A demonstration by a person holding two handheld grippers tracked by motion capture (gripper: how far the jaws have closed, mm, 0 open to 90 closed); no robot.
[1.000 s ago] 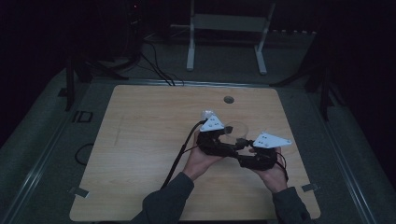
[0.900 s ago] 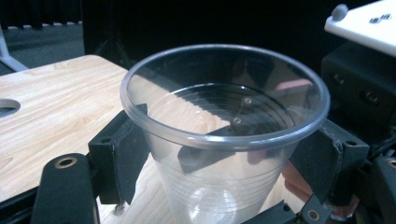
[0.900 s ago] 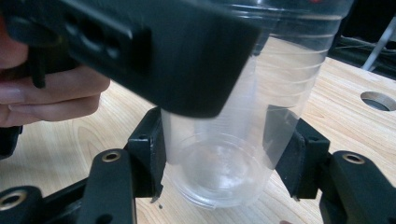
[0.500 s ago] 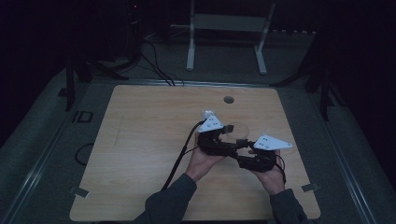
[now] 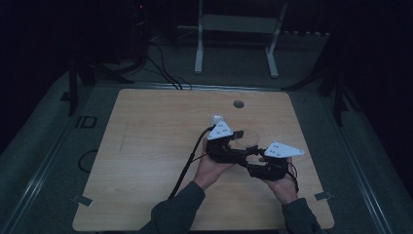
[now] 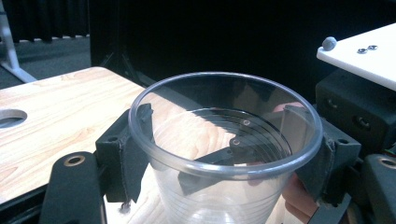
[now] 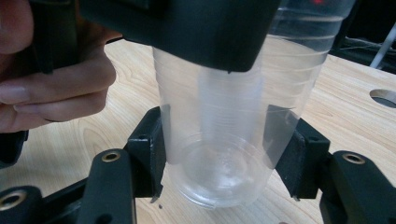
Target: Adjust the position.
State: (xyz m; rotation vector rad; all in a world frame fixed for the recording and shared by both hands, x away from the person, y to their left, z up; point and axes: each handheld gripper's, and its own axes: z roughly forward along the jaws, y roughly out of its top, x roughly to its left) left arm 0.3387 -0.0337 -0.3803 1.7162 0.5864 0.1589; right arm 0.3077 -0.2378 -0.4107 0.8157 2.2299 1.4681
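A: Nearest first. How will the cup [image 7: 219,140] handle?

B: I'd judge it light, thin, clear plastic, springy in the wall and slick, so a hard squeeze would buckle it. It is held just above the table [image 5: 146,146], between the two grippers. The right gripper [image 7: 224,163] pinches it low, near the base, where the wall looks stiffest.

A: And the left gripper [image 6: 224,154]?

B: Its jaws sit either side of the cup just under the rolled rim, another stiff band, and they have just been closing. The pads look to touch the wall, a light pinch.

A: One cup or a stack?

B: The ribs seem doubled, but I cannot tell.

A: Any writing?

B: None on the cup. Farther off, faint marks beside the table's left edge may be letters, too dim to read. Beyond that, a hole [image 5: 238,104] in the tabletop.
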